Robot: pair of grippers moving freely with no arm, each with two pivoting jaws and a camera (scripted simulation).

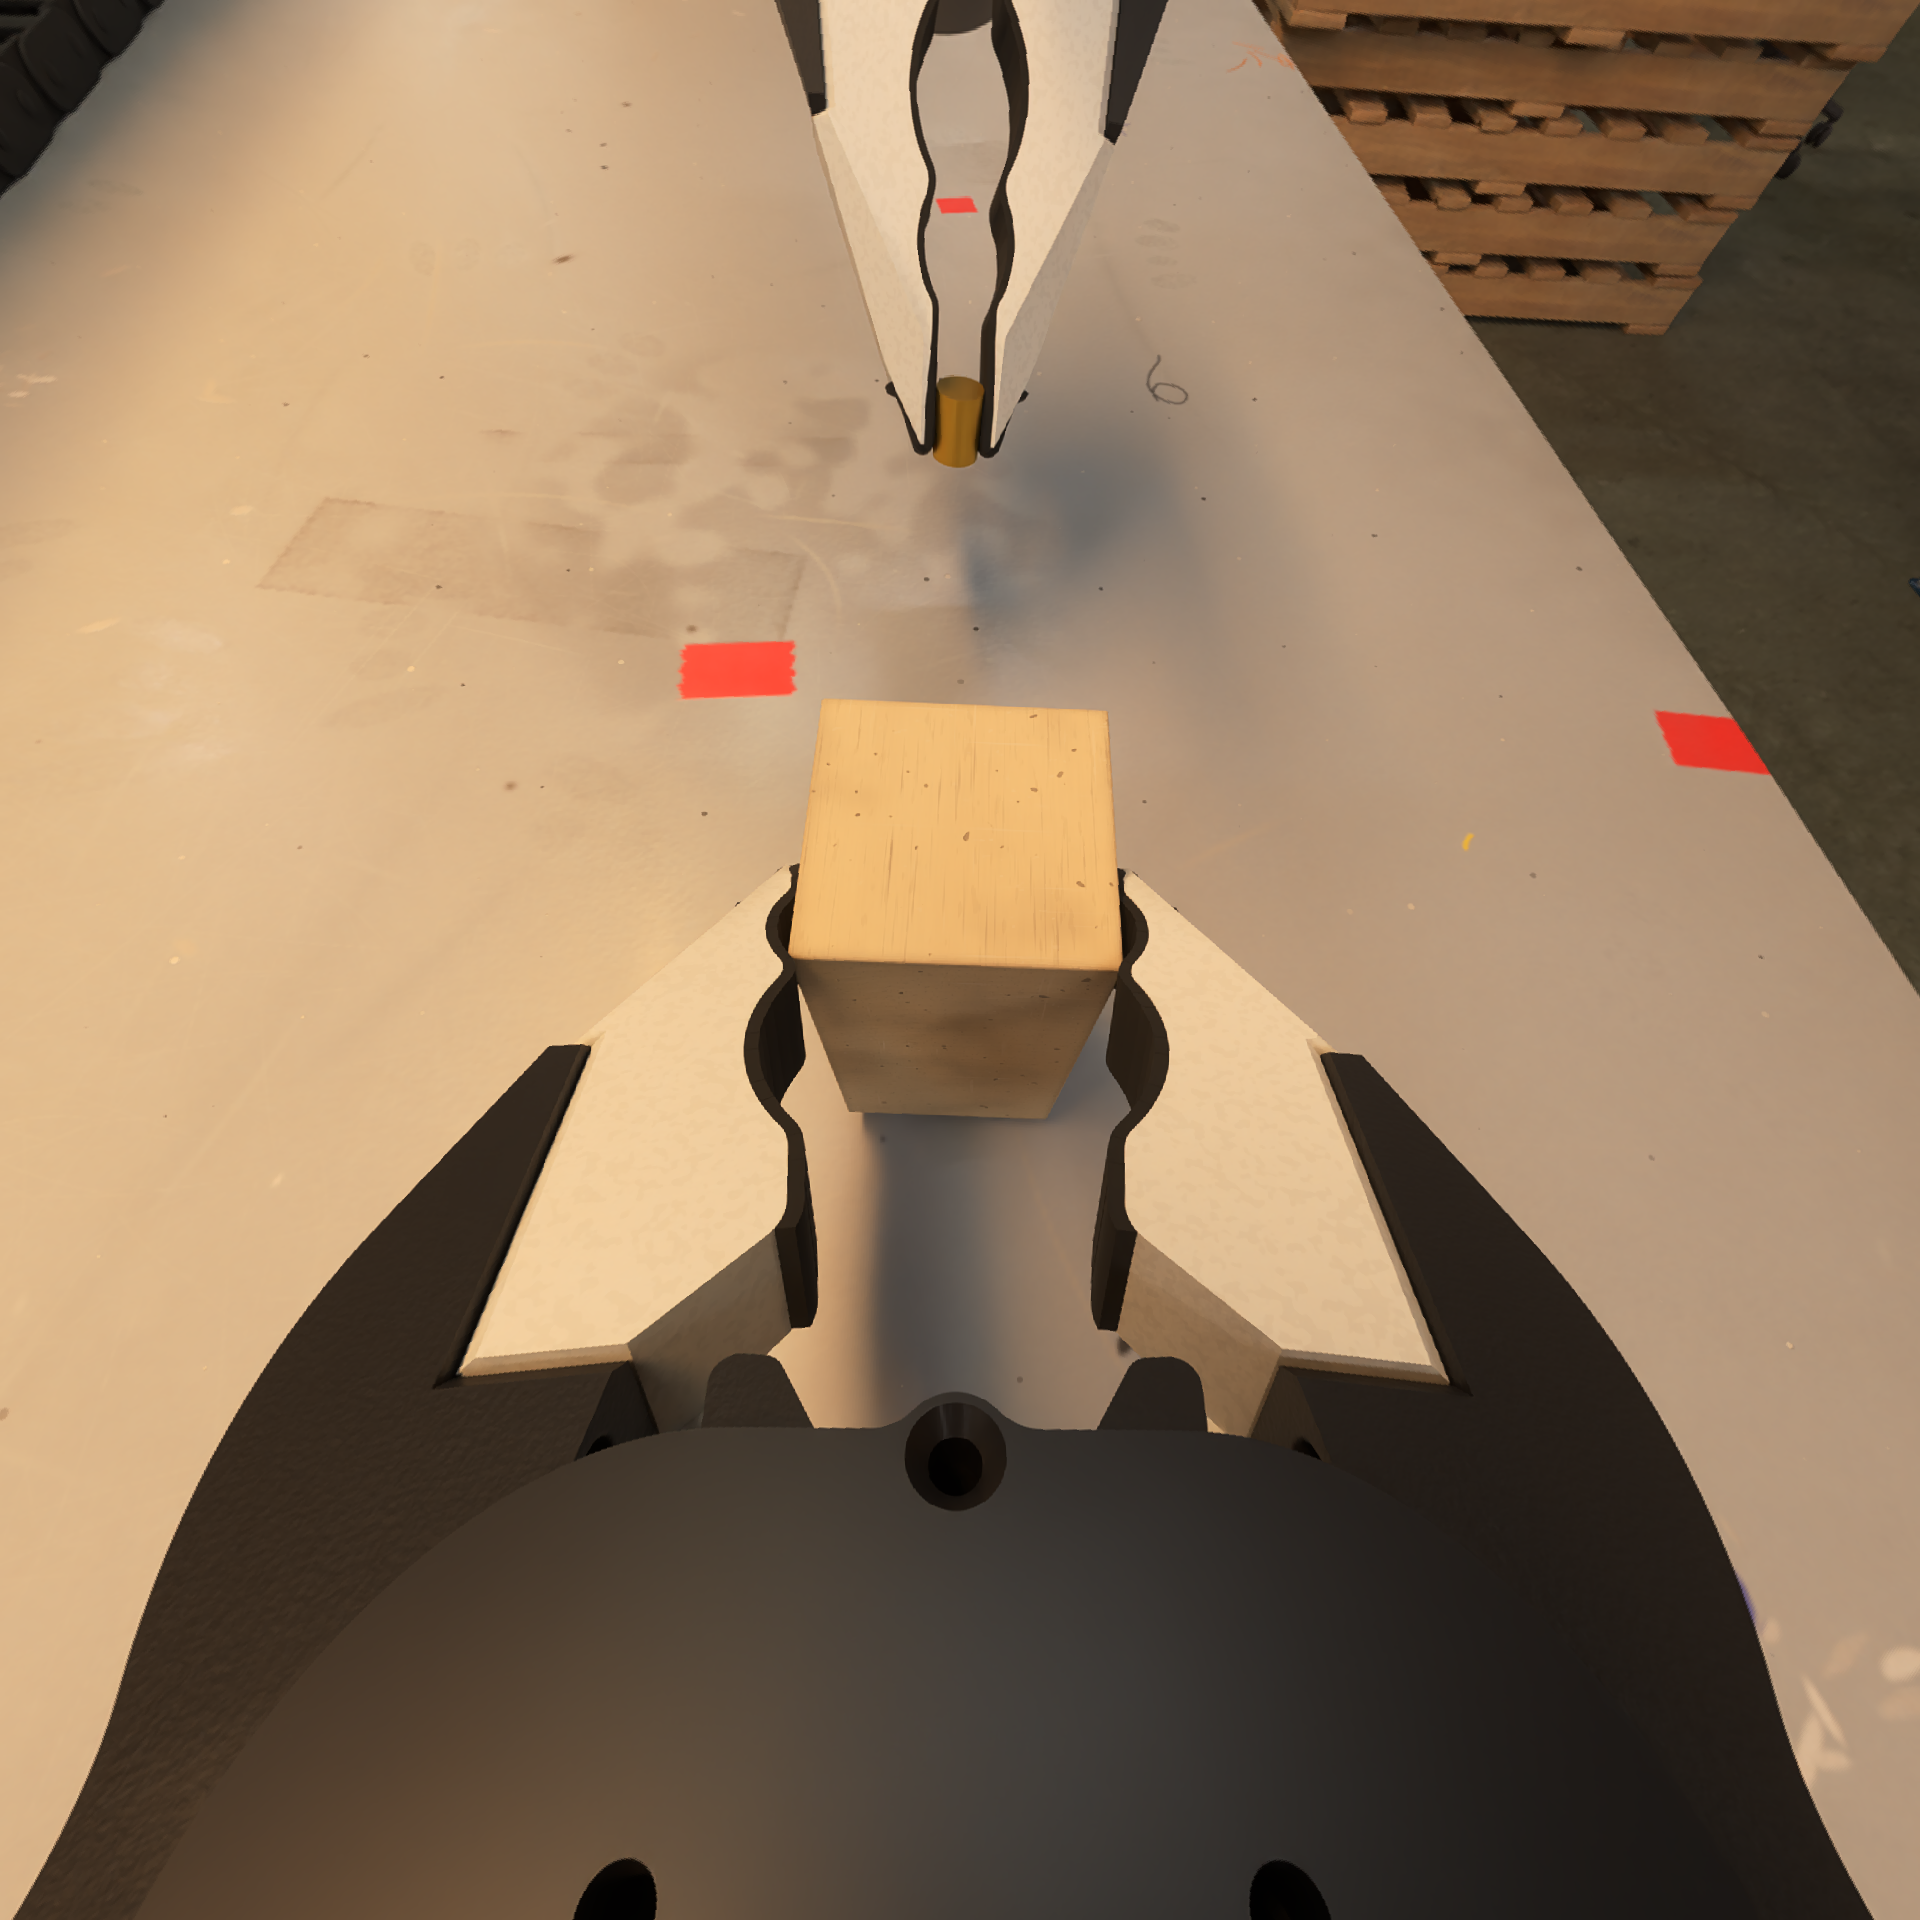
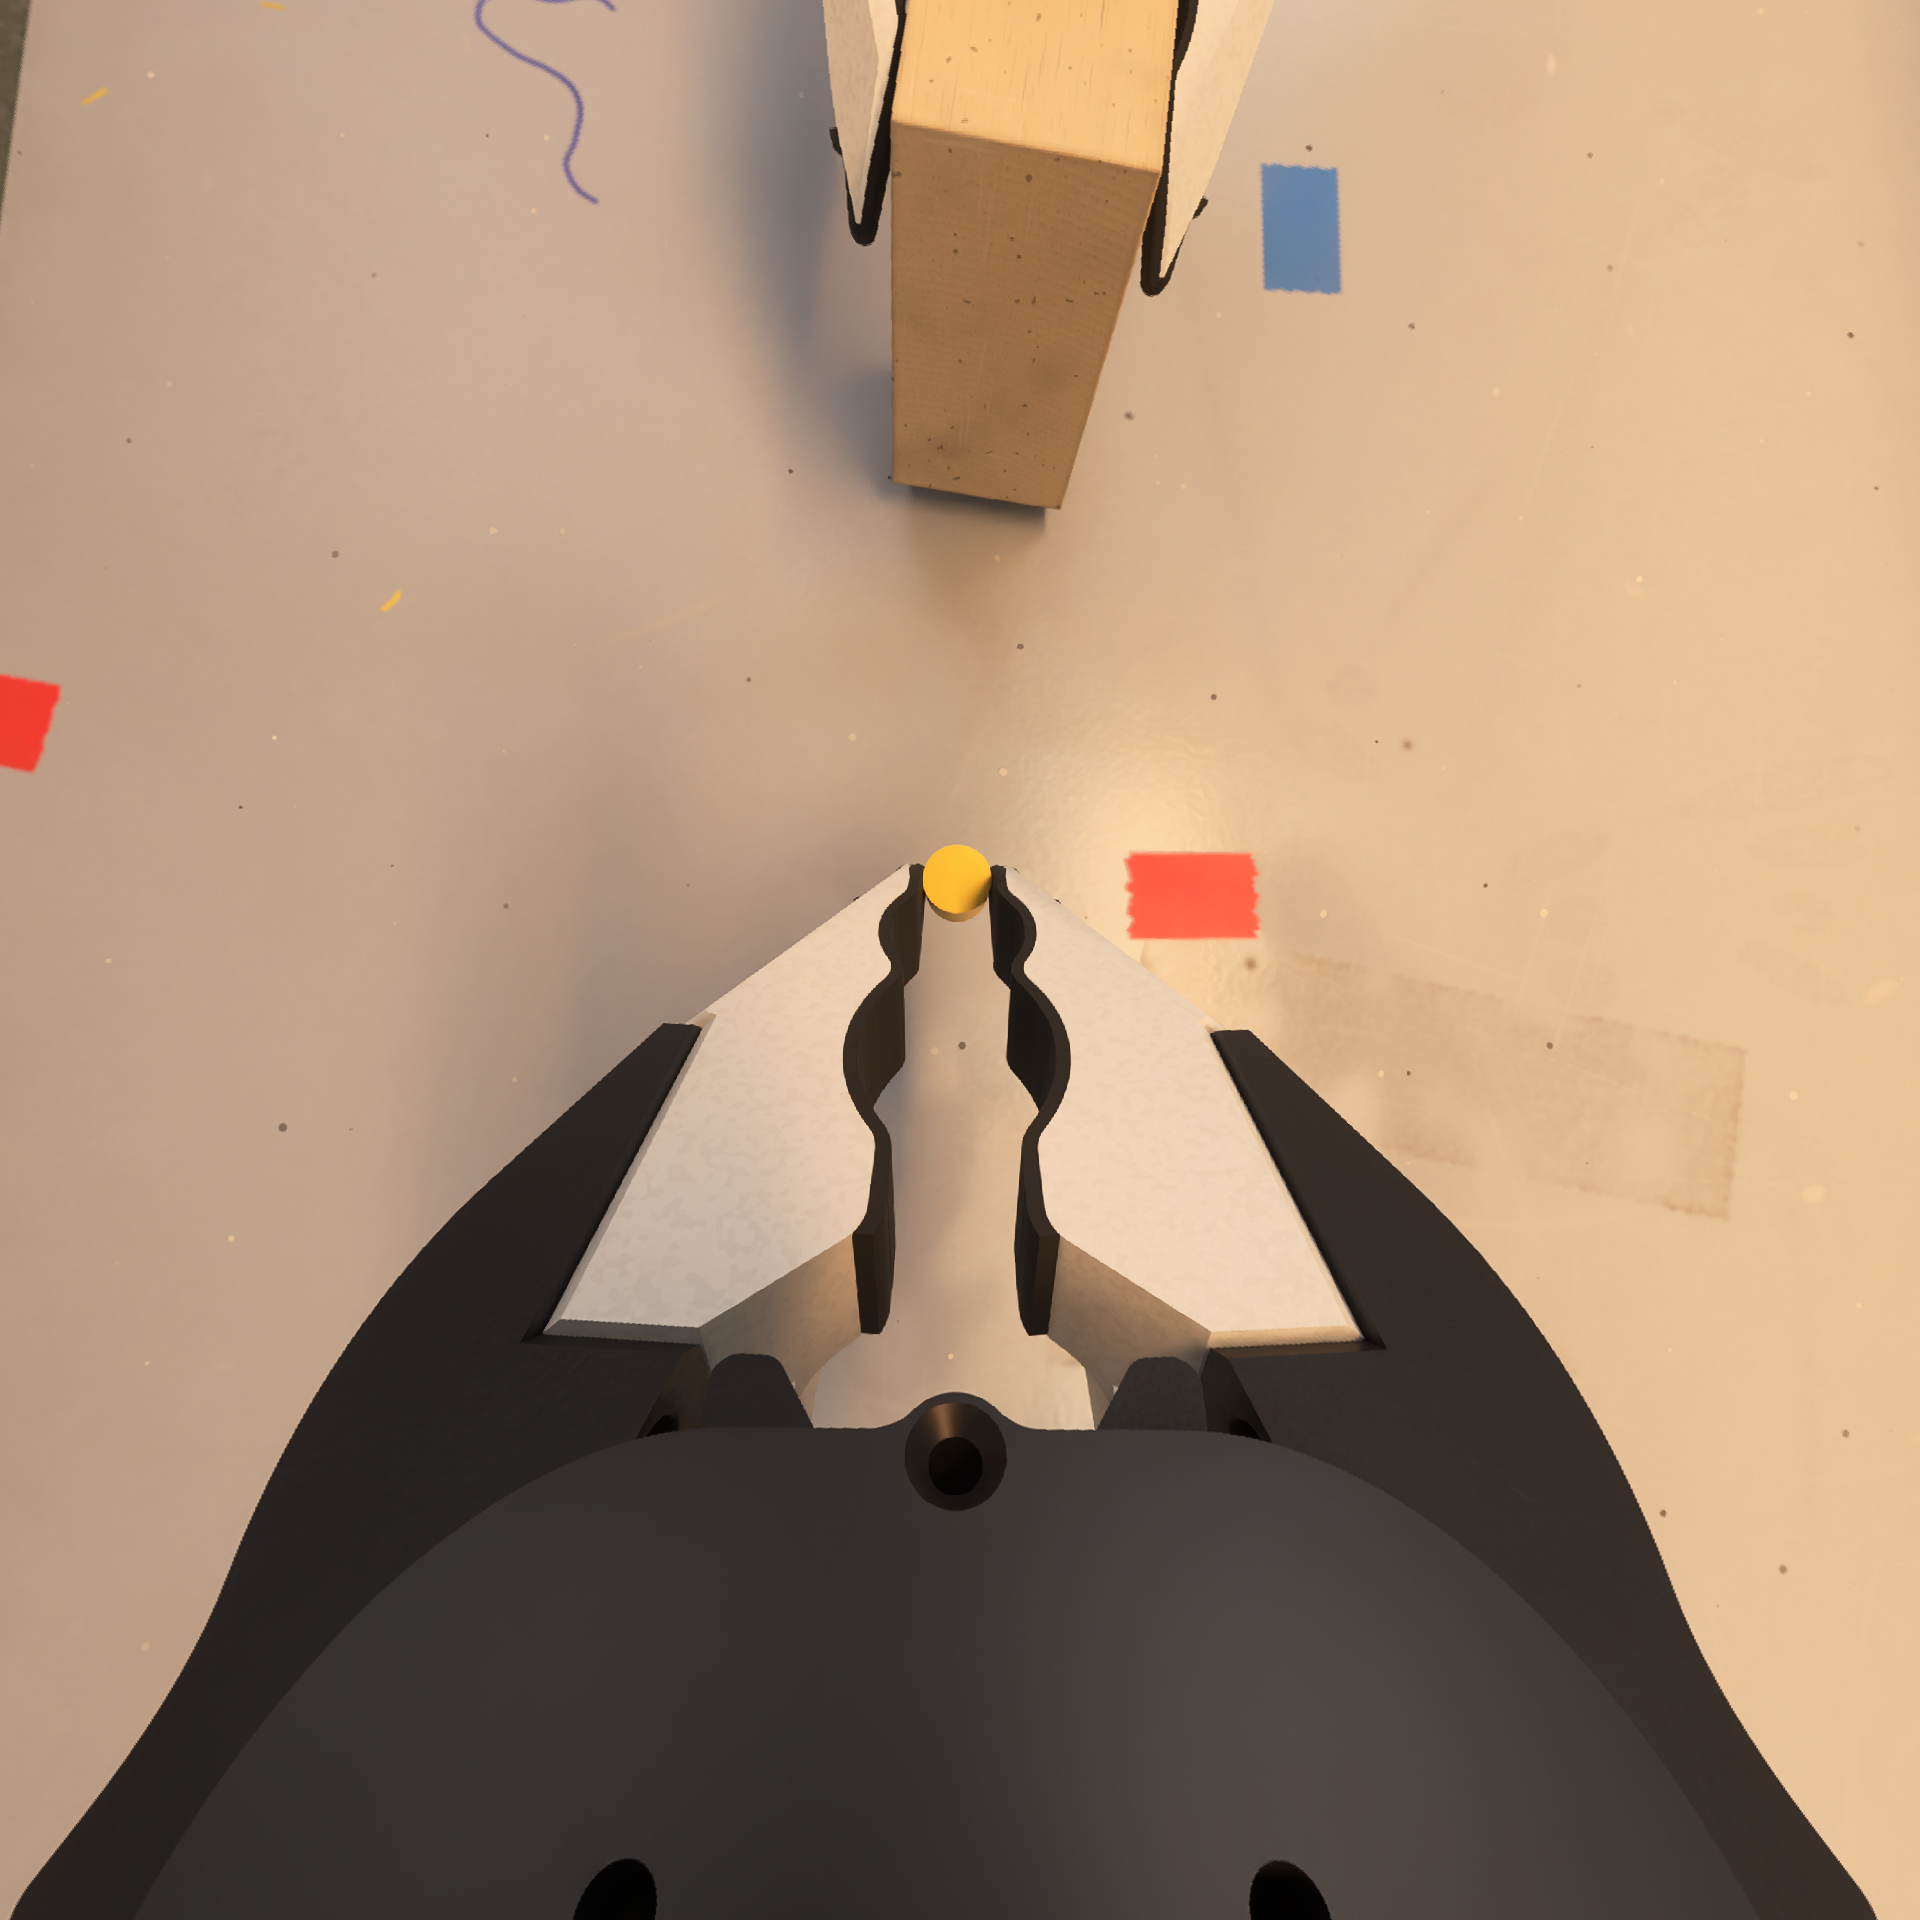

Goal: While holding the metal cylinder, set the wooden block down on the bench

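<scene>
A pale wooden block (image 1: 961,831) stands upright between my left gripper's (image 1: 958,883) fingers, which are shut on its upper sides. In the right wrist view the block (image 2: 997,343) hangs from the left gripper (image 2: 1013,249), its lower end at or just above the bench (image 2: 520,727) with a thin shadow under it. My right gripper (image 2: 956,883) is shut on a small yellow metal cylinder (image 2: 956,878) at its fingertips. In the left wrist view the right gripper (image 1: 956,436) points down, holding the cylinder (image 1: 956,421) above the bench (image 1: 416,935), beyond the block.
Red tape marks (image 1: 738,668) (image 1: 1709,743) and a blue one (image 2: 1301,229) lie flat on the bench. Stacked wooden pallets (image 1: 1558,156) stand past the bench's right edge, over dark floor (image 1: 1766,468). A faded rectangular stain (image 1: 520,566) marks the surface.
</scene>
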